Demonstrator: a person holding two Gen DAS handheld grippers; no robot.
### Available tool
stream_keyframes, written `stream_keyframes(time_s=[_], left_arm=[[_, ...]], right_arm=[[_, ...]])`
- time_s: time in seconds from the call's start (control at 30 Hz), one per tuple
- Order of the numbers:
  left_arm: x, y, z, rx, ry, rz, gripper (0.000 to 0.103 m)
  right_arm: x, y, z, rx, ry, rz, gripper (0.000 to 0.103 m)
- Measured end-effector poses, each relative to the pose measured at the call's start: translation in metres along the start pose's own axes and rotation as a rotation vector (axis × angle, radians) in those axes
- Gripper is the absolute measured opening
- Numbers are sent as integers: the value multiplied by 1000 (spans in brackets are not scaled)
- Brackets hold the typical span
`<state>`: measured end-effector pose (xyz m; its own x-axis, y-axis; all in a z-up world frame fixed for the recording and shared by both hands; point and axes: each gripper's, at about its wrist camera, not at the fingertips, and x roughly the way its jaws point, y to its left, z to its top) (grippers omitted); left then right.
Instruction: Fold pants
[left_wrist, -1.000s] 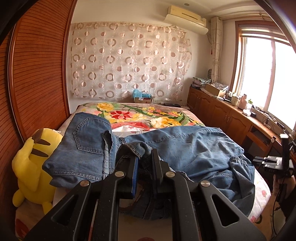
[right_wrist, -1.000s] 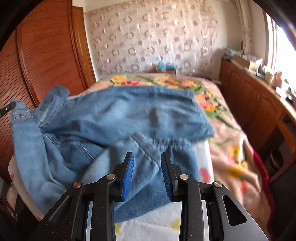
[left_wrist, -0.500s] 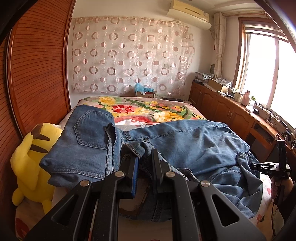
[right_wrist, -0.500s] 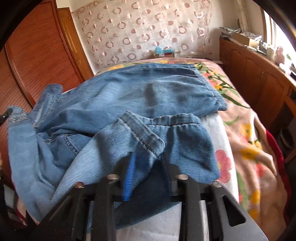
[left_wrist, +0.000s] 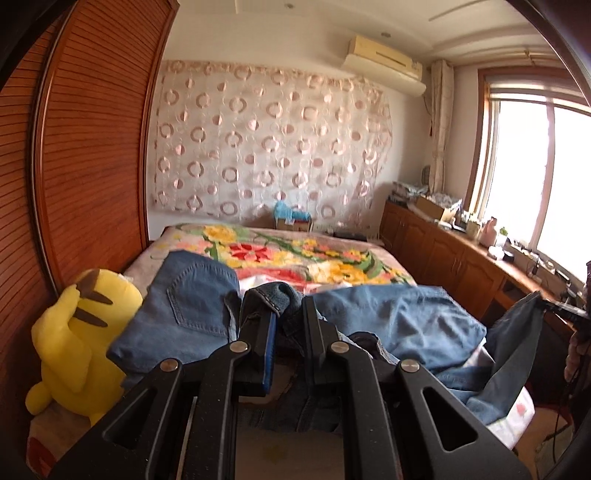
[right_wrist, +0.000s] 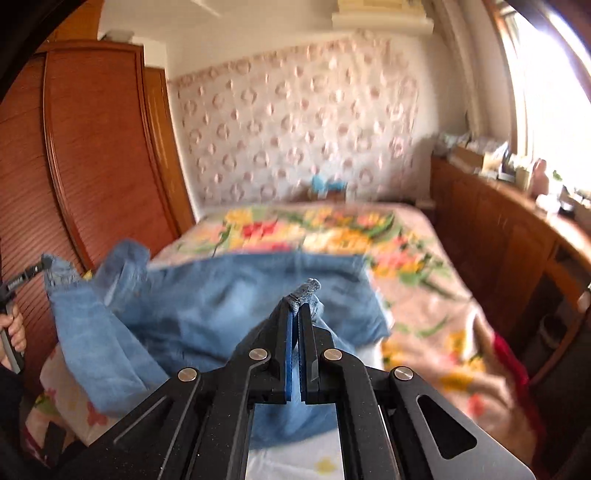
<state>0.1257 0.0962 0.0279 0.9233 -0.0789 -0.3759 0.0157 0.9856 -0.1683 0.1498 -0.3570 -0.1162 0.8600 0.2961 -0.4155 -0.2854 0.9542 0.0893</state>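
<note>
Blue denim pants (left_wrist: 399, 321) lie crumpled across the near end of the bed, back pocket (left_wrist: 192, 295) showing at the left. My left gripper (left_wrist: 288, 314) is shut on a bunched fold of the pants and holds it up. My right gripper (right_wrist: 295, 308) is shut on a hem of the pants (right_wrist: 207, 306), lifted above the bed. The right gripper also shows at the far right of the left wrist view (left_wrist: 554, 304), with denim hanging from it. The left gripper shows at the left edge of the right wrist view (right_wrist: 40, 264).
A floral blanket (left_wrist: 295, 254) covers the bed. A yellow plush toy (left_wrist: 81, 332) sits at the bed's left edge by the wooden wardrobe (left_wrist: 92, 147). Wooden cabinets (left_wrist: 443, 254) with clutter run along the right under the window.
My right gripper closed on the pants hem and raised it. My left gripper lifted its held fold higher. The pants are pulled up from the bed at both ends.
</note>
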Motion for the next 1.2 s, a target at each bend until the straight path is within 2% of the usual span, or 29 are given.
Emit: stream_keyframes(time_s=[0.2, 0.33, 0.47, 0.7, 0.9, 1.2], left_arm=[[7, 10, 15, -13, -13, 9, 13], [12, 19, 23, -20, -26, 17, 13], [35, 30, 29, -11, -6, 27, 13], [73, 36, 19, -2, 49, 30, 14], [98, 41, 11, -4, 90, 36, 14], [120, 41, 37, -9, 56, 37, 14]], right_arm=[[-19, -8, 26, -17, -74, -67, 2], [-12, -5, 33, -29, -98, -119, 2], [17, 19, 27, -46, -94, -142, 2], [49, 28, 22, -31, -38, -150, 2], [63, 25, 40, -36, -10, -146, 2], [63, 17, 83, -43, -104, -155, 2]])
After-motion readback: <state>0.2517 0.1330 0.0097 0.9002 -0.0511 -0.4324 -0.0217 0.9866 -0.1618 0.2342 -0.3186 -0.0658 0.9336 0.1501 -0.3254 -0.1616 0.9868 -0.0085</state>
